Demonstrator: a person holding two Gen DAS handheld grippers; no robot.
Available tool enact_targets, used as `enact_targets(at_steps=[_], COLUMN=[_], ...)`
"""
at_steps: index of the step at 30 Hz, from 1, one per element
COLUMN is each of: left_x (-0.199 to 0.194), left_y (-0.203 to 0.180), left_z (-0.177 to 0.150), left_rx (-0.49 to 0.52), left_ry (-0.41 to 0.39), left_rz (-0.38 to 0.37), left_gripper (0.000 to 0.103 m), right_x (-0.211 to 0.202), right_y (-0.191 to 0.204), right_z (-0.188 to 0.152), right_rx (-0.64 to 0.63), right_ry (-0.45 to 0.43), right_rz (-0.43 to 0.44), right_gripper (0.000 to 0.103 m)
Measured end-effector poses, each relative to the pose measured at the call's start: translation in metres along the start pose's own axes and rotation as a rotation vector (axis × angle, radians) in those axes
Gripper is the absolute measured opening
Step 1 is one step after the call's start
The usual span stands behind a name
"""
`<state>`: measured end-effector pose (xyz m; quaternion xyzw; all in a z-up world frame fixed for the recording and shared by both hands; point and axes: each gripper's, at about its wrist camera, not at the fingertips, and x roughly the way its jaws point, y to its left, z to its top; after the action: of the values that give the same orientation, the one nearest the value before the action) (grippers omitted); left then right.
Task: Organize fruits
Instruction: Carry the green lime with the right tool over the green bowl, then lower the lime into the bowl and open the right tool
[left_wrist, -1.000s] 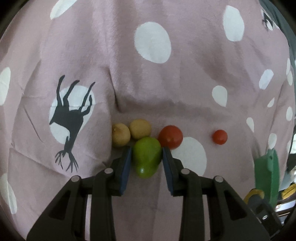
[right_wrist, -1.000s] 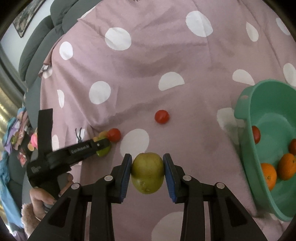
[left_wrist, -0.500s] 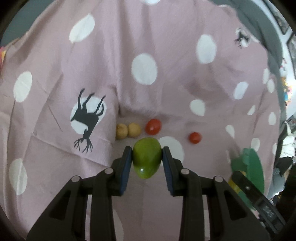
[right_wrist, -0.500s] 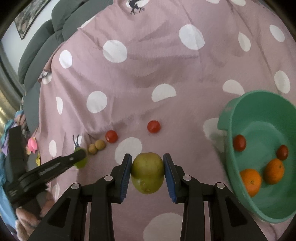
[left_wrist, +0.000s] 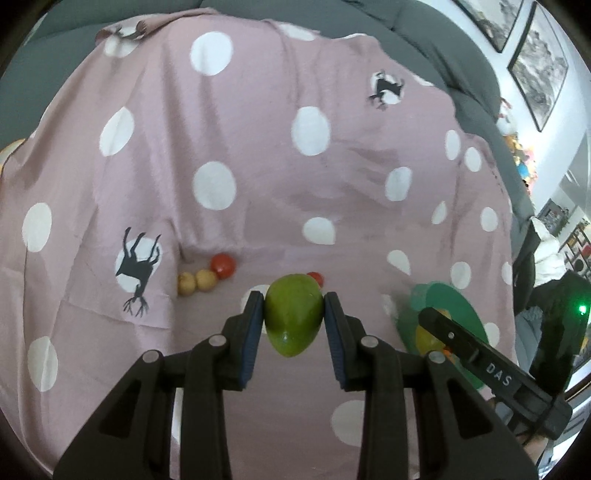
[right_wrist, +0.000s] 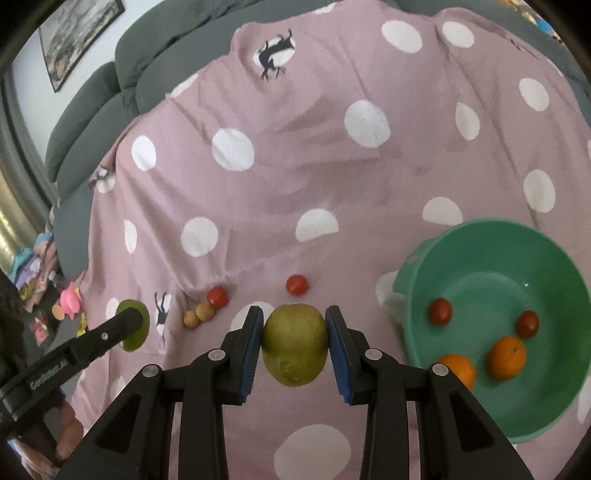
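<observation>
On the far left of the right wrist view, the left gripper (right_wrist: 135, 325) hangs above the pink polka-dot cloth (right_wrist: 295, 192), clenched on a bright green fruit (right_wrist: 133, 325); its own camera shows the same green fruit (left_wrist: 294, 314) pinched between both blue pads, narrow end pointing near. Just right of it on the cloth, beside a black deer print (right_wrist: 162, 306), two small tan fruits (right_wrist: 198, 316) lie touching each other, and a red tomato (right_wrist: 217, 296) touches the right one of the pair, slightly farther away. Further right, apart from that cluster, a second small tomato (right_wrist: 297, 284) sits alone on the cloth; in the left wrist view this tomato (left_wrist: 316, 277) peeks out just behind the held green fruit. In the middle near part of the scene, the right gripper (right_wrist: 294, 345) is closed on a dull yellow-green apple (right_wrist: 294, 345), both pads pressed against its sides, the apple held clear above the cloth. To the right sits a green bowl (right_wrist: 554, 398) resting on the cloth, near the gripper's right finger. Inside it lie two dark red tomatoes (right_wrist: 440, 311) toward the far side, well apart from each other, and two oranges (right_wrist: 505, 357) side by side at the near side. A grey sofa back (right_wrist: 96, 110) rises beyond the cloth's far edge.
</observation>
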<state>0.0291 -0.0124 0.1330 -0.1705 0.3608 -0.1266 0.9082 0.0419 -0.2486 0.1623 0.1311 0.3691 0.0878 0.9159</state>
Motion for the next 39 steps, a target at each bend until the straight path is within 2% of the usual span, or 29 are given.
enact_targets(at_steps=[7,12,17,22,24,30,39], left_x=[-0.004,0.008,0.028,0.045,0.053,0.068,0.095], left_y=[-0.024,-0.058,-0.091,-0.126,-0.139,-0.169,-0.196], left_z=[-0.003,-0.007,-0.014,-0.022,-0.026,-0.036,-0.051], left_rx=[0.044,0.097,0.130,0.179,0.187,0.228,0.258], left_ry=[-0.009,-0.003,0.008,0.030,0.048,0.084,0.159], left_rz=[-0.023,-0.046,-0.078,-0.104,-0.128,-0.141,-0.165], left_gripper=[0.033,0.033,0.033,0.033,0.033,0.033,0.033], right_x=[-0.024,-0.041,-0.058,-0.075,-0.080,-0.083,-0.079], right_y=[-0.017,-0.036,-0.065,-0.099,-0.112,-0.142,-0.163], right_z=[0.008,0.013,0.016,0.015,0.014,0.009,0.005], right_rx=[-0.022,-0.009,0.052,0.138,0.168,0.239,0.279], right_ry=[-0.069,-0.115,-0.166,-0.200,-0.205,-0.196,-0.172], right_rz=[-0.060,-0.104,-0.184,-0.197,-0.215,-0.233,-0.277], right_gripper=[0.037,0.037,0.037,0.037,0.037,0.037,0.037])
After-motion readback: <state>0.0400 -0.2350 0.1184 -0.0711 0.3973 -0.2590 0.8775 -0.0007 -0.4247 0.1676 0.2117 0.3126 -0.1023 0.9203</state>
